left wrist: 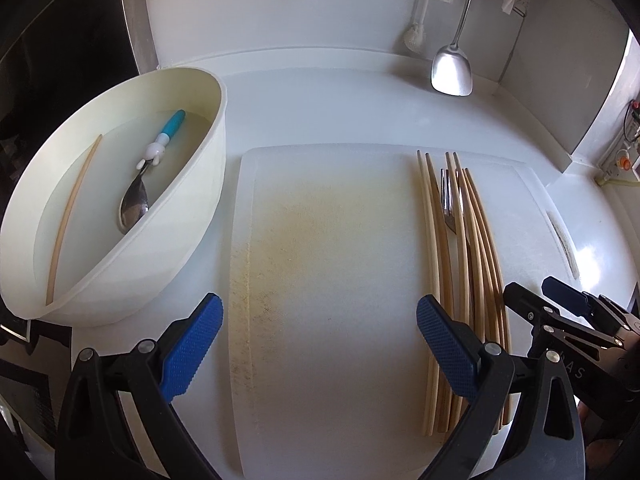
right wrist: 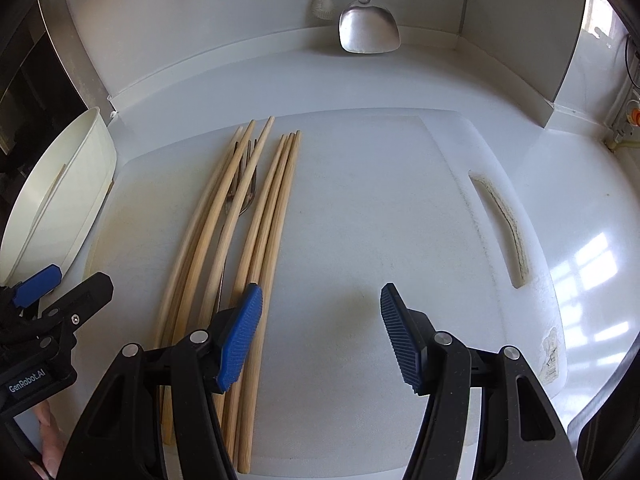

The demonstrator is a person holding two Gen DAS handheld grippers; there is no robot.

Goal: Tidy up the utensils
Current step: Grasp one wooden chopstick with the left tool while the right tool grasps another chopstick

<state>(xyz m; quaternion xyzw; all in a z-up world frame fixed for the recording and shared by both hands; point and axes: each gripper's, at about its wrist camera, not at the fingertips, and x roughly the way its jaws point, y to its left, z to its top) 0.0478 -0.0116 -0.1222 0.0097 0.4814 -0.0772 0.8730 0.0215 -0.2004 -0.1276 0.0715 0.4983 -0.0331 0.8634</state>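
Several wooden chopsticks [left wrist: 468, 264] lie side by side on the right part of a white cutting board [left wrist: 332, 264], with a metal fork [left wrist: 450, 200] among them. They also show in the right wrist view [right wrist: 240, 240], fork [right wrist: 240, 188] between them. A cream bowl [left wrist: 200, 184] left of the board holds one chopstick [left wrist: 72, 216] and a spoon [left wrist: 140, 192] with a blue handle. My left gripper [left wrist: 320, 340] is open and empty over the board. My right gripper [right wrist: 320, 336] is open and empty, its left finger beside the chopsticks.
A steel spatula [left wrist: 452, 68] and a white brush [left wrist: 412, 36] hang at the back wall. The board [right wrist: 380, 220] has a handle slot [right wrist: 504, 224] at its right. The bowl [right wrist: 60, 192] shows at the left of the right wrist view. A wall socket [left wrist: 620, 160] is at the right.
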